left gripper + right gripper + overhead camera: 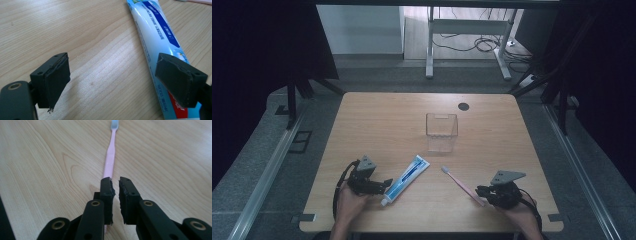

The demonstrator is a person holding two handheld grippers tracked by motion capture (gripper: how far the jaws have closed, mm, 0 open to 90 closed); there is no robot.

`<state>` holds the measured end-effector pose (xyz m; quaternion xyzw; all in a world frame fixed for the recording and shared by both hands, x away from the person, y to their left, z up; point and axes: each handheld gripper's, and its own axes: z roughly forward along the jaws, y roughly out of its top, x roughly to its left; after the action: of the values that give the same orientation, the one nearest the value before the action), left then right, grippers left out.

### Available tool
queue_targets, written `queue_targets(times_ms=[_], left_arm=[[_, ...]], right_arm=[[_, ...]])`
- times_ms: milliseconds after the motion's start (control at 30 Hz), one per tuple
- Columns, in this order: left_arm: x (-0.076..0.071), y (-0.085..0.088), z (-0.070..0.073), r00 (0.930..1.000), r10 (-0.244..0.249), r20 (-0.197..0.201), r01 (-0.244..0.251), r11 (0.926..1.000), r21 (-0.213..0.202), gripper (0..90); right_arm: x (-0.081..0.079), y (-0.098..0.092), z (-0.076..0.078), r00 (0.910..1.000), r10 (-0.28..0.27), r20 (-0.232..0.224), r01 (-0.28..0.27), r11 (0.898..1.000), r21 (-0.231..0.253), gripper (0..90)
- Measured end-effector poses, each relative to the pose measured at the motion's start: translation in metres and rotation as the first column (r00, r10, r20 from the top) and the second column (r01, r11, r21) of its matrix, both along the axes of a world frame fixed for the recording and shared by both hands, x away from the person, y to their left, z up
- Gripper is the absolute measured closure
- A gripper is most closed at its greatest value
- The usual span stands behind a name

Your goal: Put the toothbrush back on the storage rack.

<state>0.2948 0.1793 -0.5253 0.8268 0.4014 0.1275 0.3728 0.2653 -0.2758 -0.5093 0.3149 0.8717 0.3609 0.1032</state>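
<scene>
Clear cup (441, 131) upright on table (377, 125)

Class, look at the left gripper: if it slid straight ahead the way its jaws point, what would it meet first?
Probably the toothpaste tube. The left gripper is open, and one jaw already overlaps the tube. Between the jaws lies bare table, though depth is hard to judge.

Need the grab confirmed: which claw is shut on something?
The right claw, shut on the pink plastic toothbrush; the left claw gapes open.
</scene>
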Motion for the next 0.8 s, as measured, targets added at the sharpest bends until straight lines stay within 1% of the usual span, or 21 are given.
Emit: queue_targets(times_ms=[67, 133, 200, 267, 400, 500, 633, 800], left_arm=[[0.000, 0.000, 0.000, 1.0000, -0.001, 0.000, 0.001, 1.0000, -0.001, 12.8], [0.000, 0.000, 0.000, 1.0000, -0.003, -0.001, 0.003, 1.0000, 0.001, 12.8], [0.000, 0.000, 0.000, 1.0000, -0.004, -0.001, 0.004, 1.0000, 0.000, 12.8], [0.000, 0.000, 0.000, 1.0000, -0.005, -0.001, 0.005, 1.0000, 0.003, 12.8], [-0.001, 0.000, 0.001, 1.0000, -0.004, 0.001, 0.004, 1.0000, 0.001, 12.8], [-0.001, 0.000, 0.000, 1.0000, -0.005, -0.001, 0.005, 1.0000, 0.002, 12.9], [0.000, -0.001, 0.000, 1.0000, -0.007, -0.003, 0.007, 1.0000, 0.007, 12.9], [0.000, -0.001, -0.001, 1.0000, -0.007, -0.005, 0.007, 0.9999, 0.009, 12.9]], right_arm=[[0.000, 0.004, -0.002, 0.9998, 0.008, -0.020, -0.008, 1.000, 0.002, 84.6], [-0.001, 0.008, -0.002, 0.9994, 0.022, -0.025, -0.022, 1.000, -0.002, 88.2], [-0.002, 0.012, 0.000, 0.9991, 0.034, -0.028, -0.033, 0.999, 0.010, 90.0], [-0.002, 0.015, 0.000, 0.9971, 0.044, -0.063, -0.043, 0.999, 0.021, 90.0], [-0.002, 0.019, -0.003, 0.9949, 0.054, -0.085, -0.054, 0.999, -0.004, 90.0], [-0.002, 0.021, -0.005, 0.9944, 0.059, -0.088, -0.061, 0.998, -0.023, 90.0], [-0.001, 0.020, -0.007, 0.9942, 0.053, -0.094, -0.056, 0.998, -0.038, 90.0], [0.001, 0.016, -0.009, 0.9938, 0.043, -0.102, -0.048, 0.998, -0.042, 90.0]])
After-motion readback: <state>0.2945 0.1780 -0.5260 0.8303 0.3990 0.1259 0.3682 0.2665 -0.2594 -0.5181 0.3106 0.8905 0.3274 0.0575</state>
